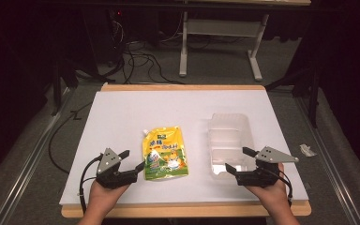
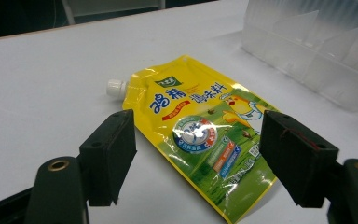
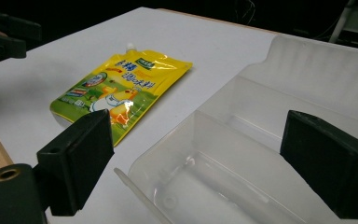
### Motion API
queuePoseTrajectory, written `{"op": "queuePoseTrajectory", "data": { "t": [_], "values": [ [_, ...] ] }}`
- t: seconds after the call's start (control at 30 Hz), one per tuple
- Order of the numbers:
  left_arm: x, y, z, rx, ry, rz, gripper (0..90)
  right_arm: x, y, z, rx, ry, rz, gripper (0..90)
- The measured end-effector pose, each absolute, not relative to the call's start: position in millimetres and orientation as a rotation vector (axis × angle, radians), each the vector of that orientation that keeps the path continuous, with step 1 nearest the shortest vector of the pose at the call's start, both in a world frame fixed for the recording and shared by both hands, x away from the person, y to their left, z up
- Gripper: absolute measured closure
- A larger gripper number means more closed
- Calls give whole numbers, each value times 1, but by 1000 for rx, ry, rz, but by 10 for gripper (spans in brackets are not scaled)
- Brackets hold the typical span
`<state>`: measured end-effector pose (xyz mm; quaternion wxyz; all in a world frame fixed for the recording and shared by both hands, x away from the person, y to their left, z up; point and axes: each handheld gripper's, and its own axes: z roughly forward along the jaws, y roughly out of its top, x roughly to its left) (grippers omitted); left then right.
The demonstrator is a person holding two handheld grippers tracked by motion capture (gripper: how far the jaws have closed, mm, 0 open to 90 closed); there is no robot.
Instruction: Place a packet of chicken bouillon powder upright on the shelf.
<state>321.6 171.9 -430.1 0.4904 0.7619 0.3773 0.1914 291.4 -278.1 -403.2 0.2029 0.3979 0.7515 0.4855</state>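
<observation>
A yellow and green spouted pouch [image 1: 165,152] lies flat on the white table [image 1: 122,112], its white cap pointing to the far left. To its right stands a clear plastic bin [image 1: 229,140] with dividers, nothing inside. My left gripper [image 1: 133,159] is open just left of the pouch's near corner; in the left gripper view the pouch [image 2: 200,135] lies ahead between the wide jaws of this gripper [image 2: 198,126], untouched. My right gripper [image 1: 236,159] is open at the bin's near end. In the right gripper view its jaws [image 3: 200,126] straddle the bin [image 3: 261,154] without touching, and the pouch [image 3: 121,88] lies beyond.
The table has a wooden rim [image 1: 183,209] along the near edge. Beyond the far edge are a white desk frame [image 1: 220,42] and loose cables [image 1: 140,61] on the floor. A crumpled scrap [image 1: 305,150] lies off the table's right side.
</observation>
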Motion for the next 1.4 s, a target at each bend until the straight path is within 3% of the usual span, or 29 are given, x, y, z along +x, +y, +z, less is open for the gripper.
{"op": "queuePoseTrajectory", "data": {
  "t": [1.4],
  "values": [
    [332,171,-433,1843,972,437,268,293,-289,-406,1126,2094,1339,102]
  ]
}}
